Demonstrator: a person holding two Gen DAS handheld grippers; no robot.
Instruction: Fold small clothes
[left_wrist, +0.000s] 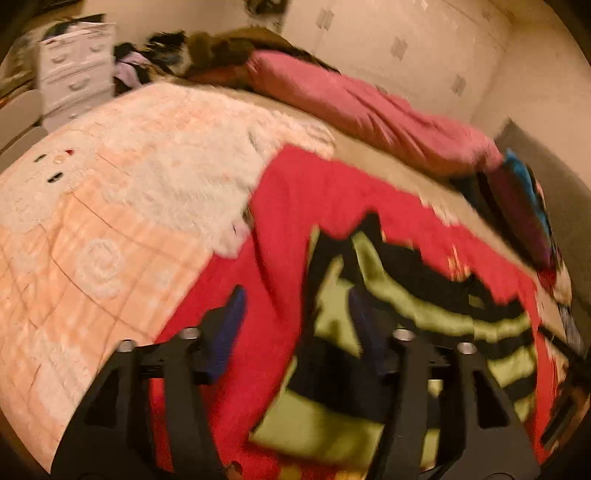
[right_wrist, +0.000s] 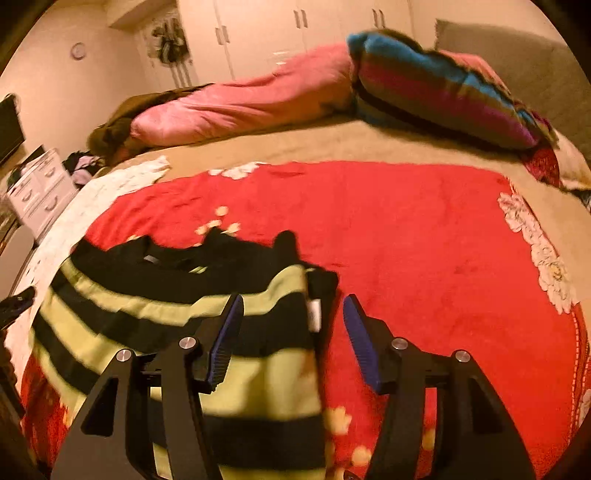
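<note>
The left gripper (left_wrist: 295, 325) tilts downward, its jaws parted with a clear gap between the two blue-padded fingers (left_wrist: 231, 325), and nothing is pinched between them. The right gripper (right_wrist: 293, 332) tilts down likewise, jaws also apart, the blue pads (right_wrist: 360, 341) angled outward from each other and gripping nothing. Both views are motion-blurred

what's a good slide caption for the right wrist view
Right gripper open over the edge of a black and lime striped garment lying on a red floral blanket.
</note>
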